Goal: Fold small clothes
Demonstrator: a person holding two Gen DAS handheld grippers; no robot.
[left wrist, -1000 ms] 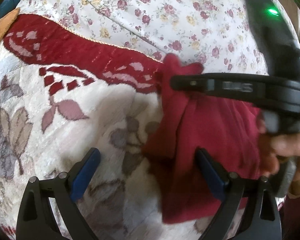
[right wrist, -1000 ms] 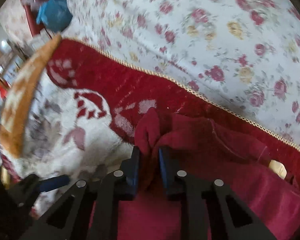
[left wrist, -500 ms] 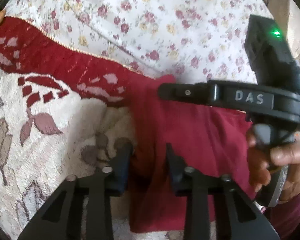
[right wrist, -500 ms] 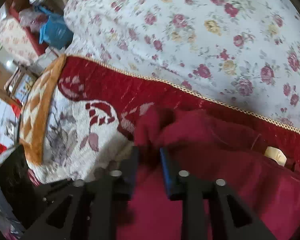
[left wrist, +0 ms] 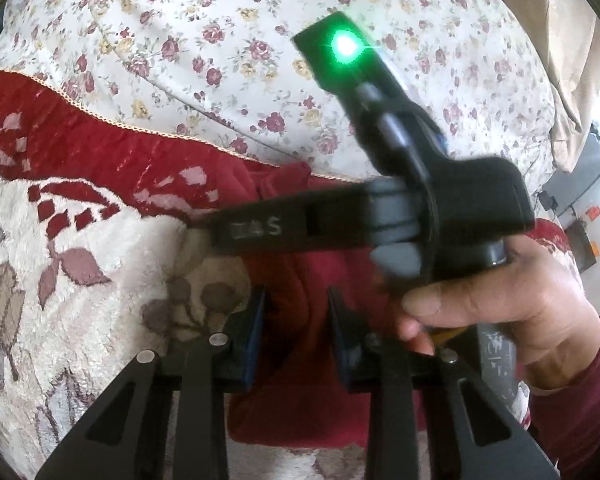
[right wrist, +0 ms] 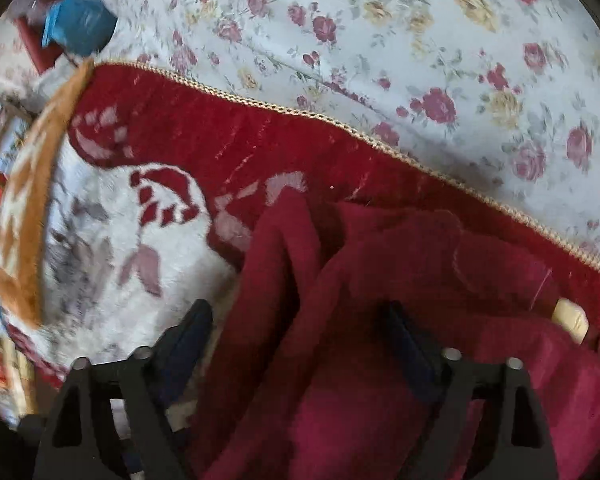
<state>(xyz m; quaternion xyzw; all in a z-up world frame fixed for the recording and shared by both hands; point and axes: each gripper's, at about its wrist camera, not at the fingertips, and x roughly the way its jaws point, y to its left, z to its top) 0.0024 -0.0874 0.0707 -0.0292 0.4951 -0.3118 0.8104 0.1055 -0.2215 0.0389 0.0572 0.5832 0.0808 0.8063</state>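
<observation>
- Left tool (left wrist: 296,320), bottom centre: narrowed, pinching the red cloth (left wrist: 300,264).
- Right tool (right wrist: 300,344), bottom centre: jaws just opened, straddling cloth (right wrist: 340,280) loosely.

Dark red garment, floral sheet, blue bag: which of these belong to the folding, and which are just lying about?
Part of the job:
- dark red garment
- left hand-held gripper, pinching a fold of it
- right hand-held gripper, open over it

Just lying about:
- red-and-white patterned blanket beneath
- floral sheet
- blue bag
</observation>
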